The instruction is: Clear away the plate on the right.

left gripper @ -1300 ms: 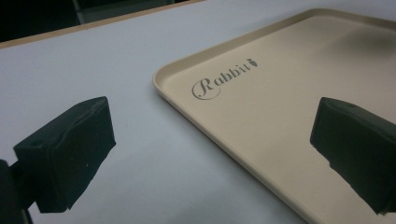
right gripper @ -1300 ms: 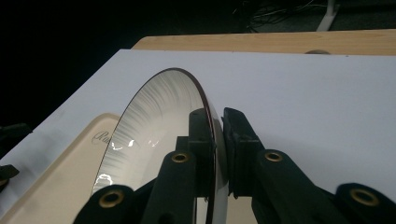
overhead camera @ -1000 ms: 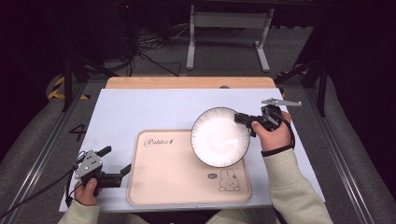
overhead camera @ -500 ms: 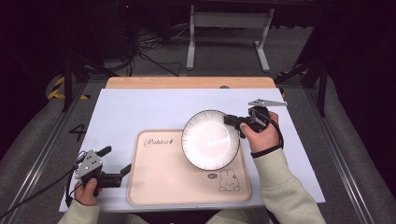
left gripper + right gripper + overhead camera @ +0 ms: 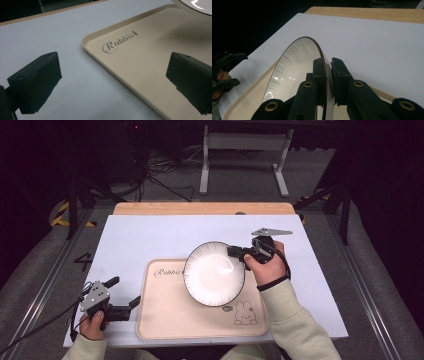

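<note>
Gripping a white plate [image 5: 214,273] by its rim with the right gripper [image 5: 241,254], likely needing level lowering onto the beige tray [image 5: 175,320]; left gripper [image 5: 125,306] idling wide open, empty.

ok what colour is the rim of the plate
Dark brown, a thin line round the white plate; the right gripper view shows it best.

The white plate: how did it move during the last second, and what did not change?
The white plate, clamped at its rim by the right gripper, travelled left and toward the person, and now hangs further over the beige tray. The grip did not change. The left gripper stayed open at the tray's left edge; the tray did not move.
</note>
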Demonstrator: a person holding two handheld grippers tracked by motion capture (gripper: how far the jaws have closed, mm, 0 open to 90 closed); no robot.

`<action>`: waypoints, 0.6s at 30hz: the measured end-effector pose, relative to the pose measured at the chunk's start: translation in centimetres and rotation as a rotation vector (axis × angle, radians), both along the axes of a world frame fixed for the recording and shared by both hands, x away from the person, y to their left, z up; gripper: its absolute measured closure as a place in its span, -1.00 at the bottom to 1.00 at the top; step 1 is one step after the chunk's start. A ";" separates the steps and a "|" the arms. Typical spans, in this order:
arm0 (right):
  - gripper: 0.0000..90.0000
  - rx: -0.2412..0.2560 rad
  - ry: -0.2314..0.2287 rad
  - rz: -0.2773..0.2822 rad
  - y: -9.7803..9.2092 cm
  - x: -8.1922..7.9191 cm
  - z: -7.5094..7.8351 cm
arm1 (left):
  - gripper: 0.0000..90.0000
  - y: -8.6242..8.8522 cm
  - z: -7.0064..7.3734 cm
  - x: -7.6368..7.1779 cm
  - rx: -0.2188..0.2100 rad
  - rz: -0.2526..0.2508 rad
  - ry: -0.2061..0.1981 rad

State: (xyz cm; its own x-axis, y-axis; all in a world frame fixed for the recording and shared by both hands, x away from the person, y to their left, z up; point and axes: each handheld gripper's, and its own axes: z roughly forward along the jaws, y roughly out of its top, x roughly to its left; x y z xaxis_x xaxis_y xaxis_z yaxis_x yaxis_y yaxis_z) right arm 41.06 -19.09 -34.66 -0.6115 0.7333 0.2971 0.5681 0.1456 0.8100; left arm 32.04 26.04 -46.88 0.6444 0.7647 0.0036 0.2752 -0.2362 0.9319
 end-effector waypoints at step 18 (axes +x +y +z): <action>0.84 0.036 0.052 0.059 2.6 -0.1 -2.4 | -0.99 0.0 0.0 0.0 -0.005 0.001 0.002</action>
